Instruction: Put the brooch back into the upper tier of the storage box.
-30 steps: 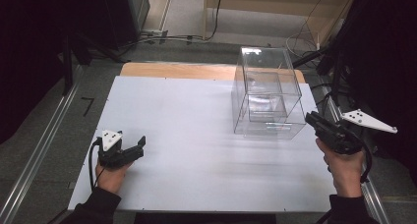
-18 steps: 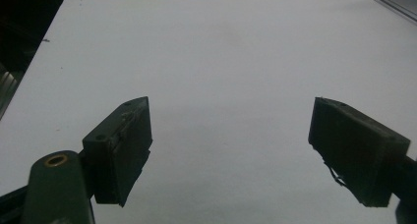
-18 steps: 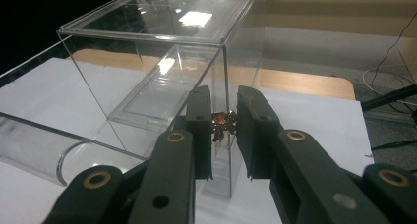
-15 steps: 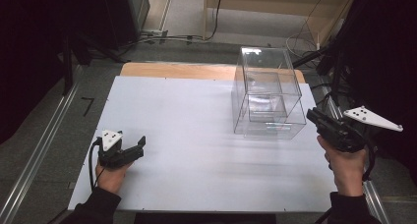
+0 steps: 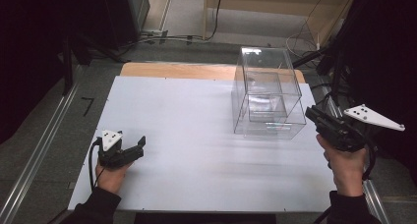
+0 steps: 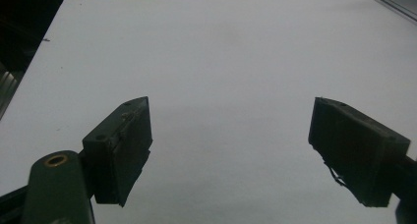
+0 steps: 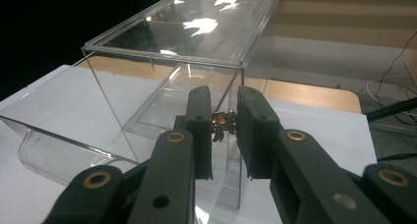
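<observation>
Right claw [image 5: 314,115] stays clamped.

Small brown-gold thing [image 7: 222,124] between the right gripper's [image 7: 223,135] black jaws: too small and half covered by the pads to identify; perhaps a crumpled or spiky trinket.
Clear plastic box with an inner drawer [image 5: 268,94]: in the left gripper view only a corner shows at the top right edge [image 6: 398,0].
Left gripper [image 6: 231,150]: jaw bases cut off by the bottom edge.
Person's forearms in dark sleeves [image 5: 96,209]: cut off by the high view's bottom edge.
Surroundings beyond the white table [image 5: 187,121]: too dark to read.
</observation>
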